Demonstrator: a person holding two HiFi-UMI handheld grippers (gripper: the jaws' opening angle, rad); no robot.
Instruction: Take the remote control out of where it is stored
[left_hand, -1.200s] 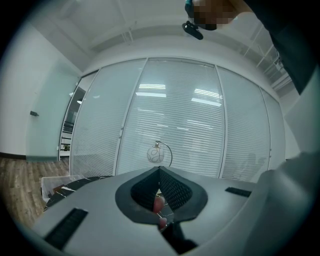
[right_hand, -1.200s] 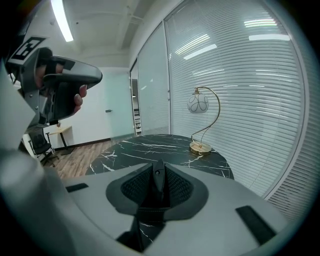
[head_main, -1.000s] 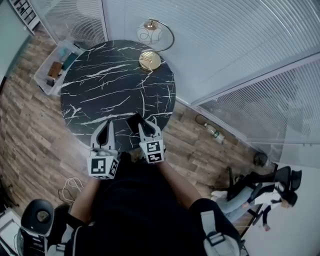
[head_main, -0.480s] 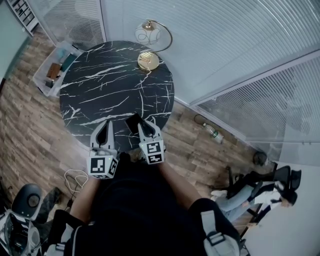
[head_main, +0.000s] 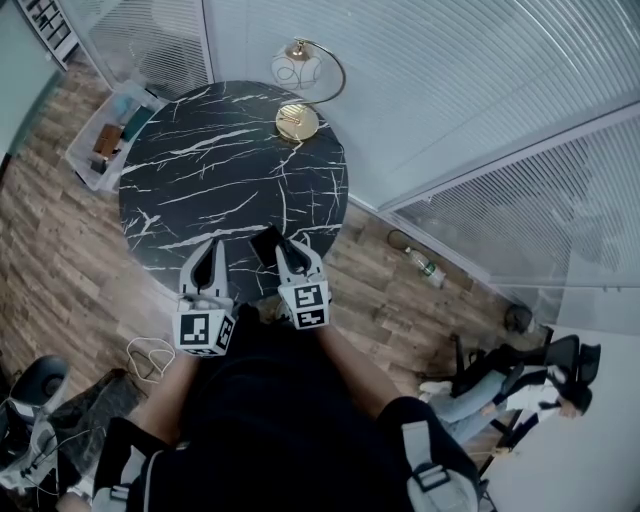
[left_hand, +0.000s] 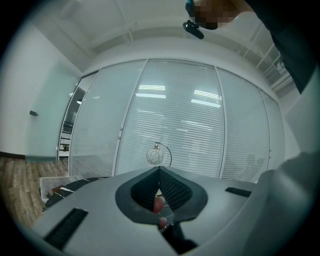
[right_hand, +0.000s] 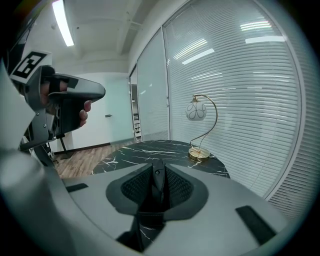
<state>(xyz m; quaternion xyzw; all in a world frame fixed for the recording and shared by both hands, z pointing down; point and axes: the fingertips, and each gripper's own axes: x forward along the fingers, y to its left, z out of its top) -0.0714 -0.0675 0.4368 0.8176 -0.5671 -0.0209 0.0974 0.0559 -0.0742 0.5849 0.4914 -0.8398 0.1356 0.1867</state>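
The right claw (head_main: 290, 246) grips the thin black remote (head_main: 267, 244) over the worktop's (head_main: 200, 170) near edge in the head view, left claw (head_main: 210, 247) beside it; the left gripper view shows that claw's jaws together, empty; the right gripper view shows the remote pinched edge-on.

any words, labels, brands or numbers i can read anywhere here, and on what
No readable text in any view.
Marker cubes: black-and-white square patterns only, no letters or digits.
Bottle: label too small to read.
Things in the clear bin: too small to read.
Remote control: no print can be made out.
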